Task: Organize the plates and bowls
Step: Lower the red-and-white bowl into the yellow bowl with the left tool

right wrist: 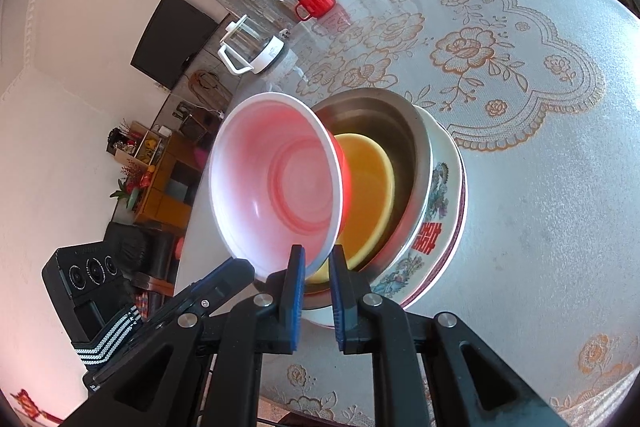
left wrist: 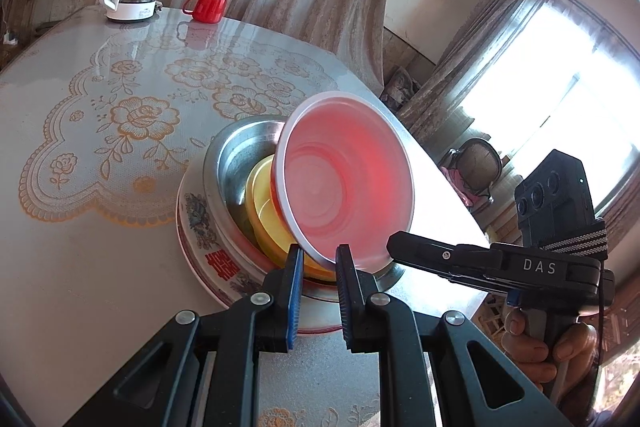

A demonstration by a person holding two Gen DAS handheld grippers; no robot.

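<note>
Bowl, red outside and pale inside, thin and light, likely slick, best taken by its rim: tilted over the stack near the tabletop edge, rim clamped by both the left hand-held gripper and the right hand-held gripper. Stack: yellow bowl inside steel bowl, on breakable patterned plates.

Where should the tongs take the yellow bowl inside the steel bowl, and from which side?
Likely the yellow bowl by its thin rim, one tong inside and one outside, from above on its left in the left wrist view. There the rim shows free of the steel bowl wall; the tilted red bowl covers the rest.
</note>
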